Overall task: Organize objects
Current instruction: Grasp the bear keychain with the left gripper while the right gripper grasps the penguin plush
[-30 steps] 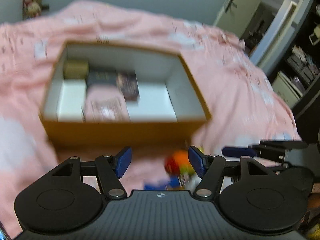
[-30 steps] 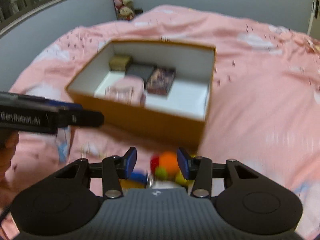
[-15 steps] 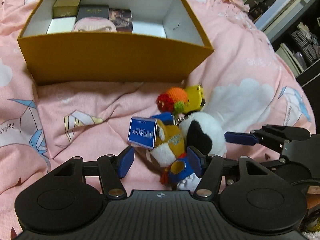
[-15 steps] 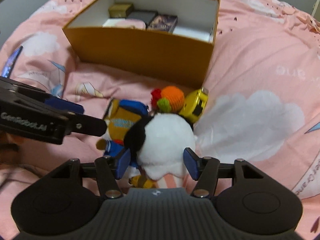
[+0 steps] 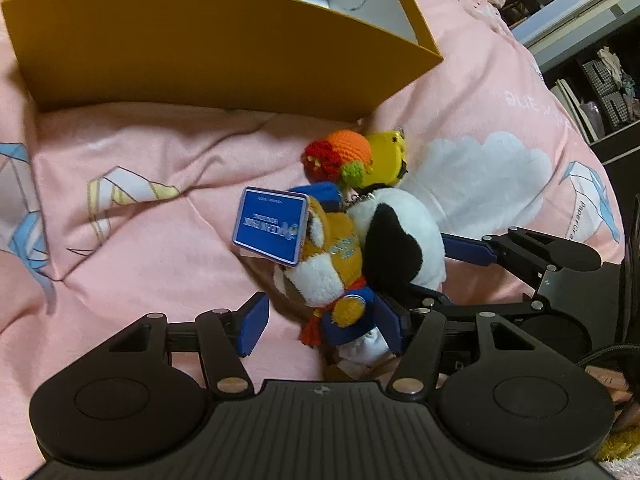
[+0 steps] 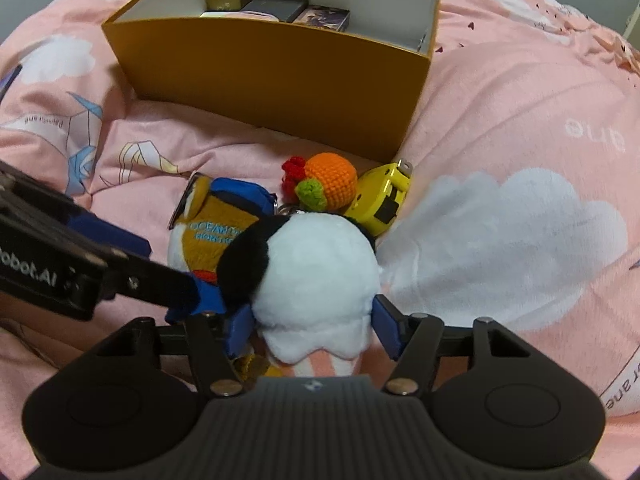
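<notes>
A pile of small toys lies on the pink bedspread in front of a yellow box (image 5: 208, 52) (image 6: 272, 84). My left gripper (image 5: 322, 326) is open around the lower end of an orange plush toy (image 5: 324, 264) (image 6: 208, 236) with a blue tag (image 5: 272, 226). My right gripper (image 6: 308, 326) is open around the base of a white and black plush toy (image 6: 316, 268) (image 5: 400, 240). Behind them lie an orange crochet ball (image 5: 344, 156) (image 6: 330, 180) and a yellow tape measure (image 5: 386, 158) (image 6: 380, 198).
The box holds several small flat boxes (image 6: 276, 10) along its far left. Dark shelves (image 5: 600, 80) stand at the right beyond the bed. The bedspread (image 6: 500, 160) is soft and rumpled around the pile.
Both grippers have moved down and forward onto the toy pile. The box has shifted up and away in both views. The jaws have stayed open.
</notes>
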`<state>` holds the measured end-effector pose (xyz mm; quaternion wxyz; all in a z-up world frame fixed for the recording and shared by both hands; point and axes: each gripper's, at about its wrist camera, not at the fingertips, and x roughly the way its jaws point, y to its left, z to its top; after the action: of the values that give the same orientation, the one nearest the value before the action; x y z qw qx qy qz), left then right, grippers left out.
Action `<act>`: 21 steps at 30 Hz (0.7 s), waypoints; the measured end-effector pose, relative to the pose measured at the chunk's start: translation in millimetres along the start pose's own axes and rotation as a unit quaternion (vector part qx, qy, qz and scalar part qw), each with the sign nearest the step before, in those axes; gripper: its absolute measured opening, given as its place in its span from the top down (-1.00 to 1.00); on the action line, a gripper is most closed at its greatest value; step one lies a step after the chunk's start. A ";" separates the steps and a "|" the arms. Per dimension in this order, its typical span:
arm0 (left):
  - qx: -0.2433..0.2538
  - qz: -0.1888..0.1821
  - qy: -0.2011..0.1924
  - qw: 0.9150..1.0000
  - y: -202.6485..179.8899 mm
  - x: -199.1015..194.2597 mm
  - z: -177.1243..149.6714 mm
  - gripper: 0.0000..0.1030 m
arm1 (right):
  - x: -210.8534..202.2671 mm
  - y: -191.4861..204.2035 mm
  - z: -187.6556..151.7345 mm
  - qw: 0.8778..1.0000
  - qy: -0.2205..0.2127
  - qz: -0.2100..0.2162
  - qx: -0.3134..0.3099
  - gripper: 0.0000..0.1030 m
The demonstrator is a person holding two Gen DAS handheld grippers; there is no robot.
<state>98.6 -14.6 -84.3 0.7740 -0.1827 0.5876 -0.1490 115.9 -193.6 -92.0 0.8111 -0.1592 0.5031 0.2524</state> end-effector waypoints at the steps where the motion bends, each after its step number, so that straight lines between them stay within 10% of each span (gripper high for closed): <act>1: 0.000 -0.005 0.000 1.000 -0.5 0.7 0.3 -0.35 | -0.8 -3.3 0.2 1.000 0.000 0.006 0.009 -0.21; 9: -0.035 -0.043 -0.004 0.998 9.6 11.2 4.1 -0.36 | -7.8 -39.1 -0.3 0.992 0.006 0.056 0.112 -0.19; 21: -0.088 -0.016 0.021 0.996 13.9 43.3 12.6 -0.25 | -14.6 -36.7 -6.8 0.995 -0.014 0.039 0.086 -0.16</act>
<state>122.4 -20.2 -124.7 0.7401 -0.2565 0.6114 -0.1126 126.4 -230.9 -81.8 0.8183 -0.0652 0.5172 0.2422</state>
